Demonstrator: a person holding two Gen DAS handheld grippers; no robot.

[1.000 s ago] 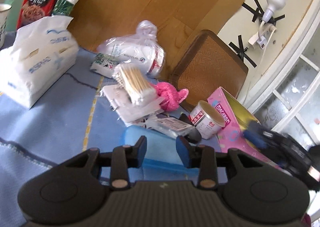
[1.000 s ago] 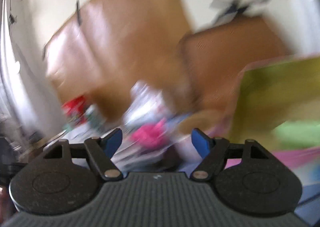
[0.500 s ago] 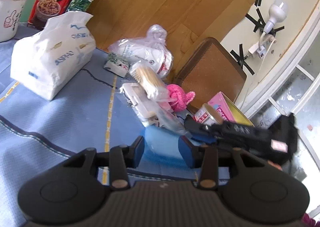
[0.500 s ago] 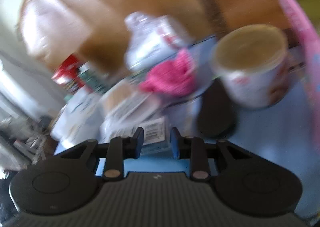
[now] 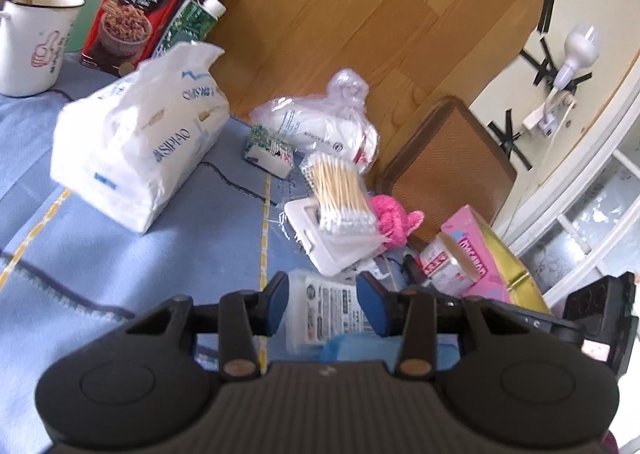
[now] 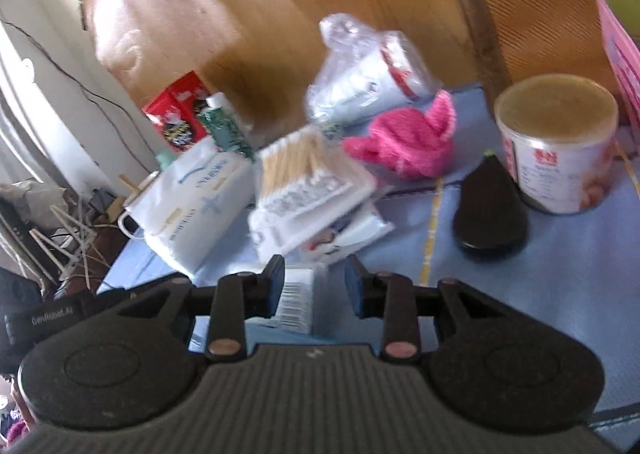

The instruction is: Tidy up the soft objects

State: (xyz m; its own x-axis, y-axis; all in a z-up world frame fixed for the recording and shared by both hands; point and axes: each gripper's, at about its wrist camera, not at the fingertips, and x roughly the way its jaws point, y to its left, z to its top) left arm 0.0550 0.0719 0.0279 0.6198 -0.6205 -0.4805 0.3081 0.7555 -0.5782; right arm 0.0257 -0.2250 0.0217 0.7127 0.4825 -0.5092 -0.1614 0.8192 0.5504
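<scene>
Wet-wipes pack [image 5: 326, 312] nearer, right tongs [image 6: 314, 286] reopened

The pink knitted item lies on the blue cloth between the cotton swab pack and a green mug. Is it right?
Not quite. The pink knitted item lies between the cotton swab pack and a white tin can, not a green mug; the right wrist view shows it. The blue cloth is correct.

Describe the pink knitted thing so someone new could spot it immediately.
Start at the big white tissue pack on the blue tablecloth, then go right to the cotton swab bundle. The pink knitted item lies just beyond it, before the round tin: the only fuzzy, bright pink thing there.
</scene>
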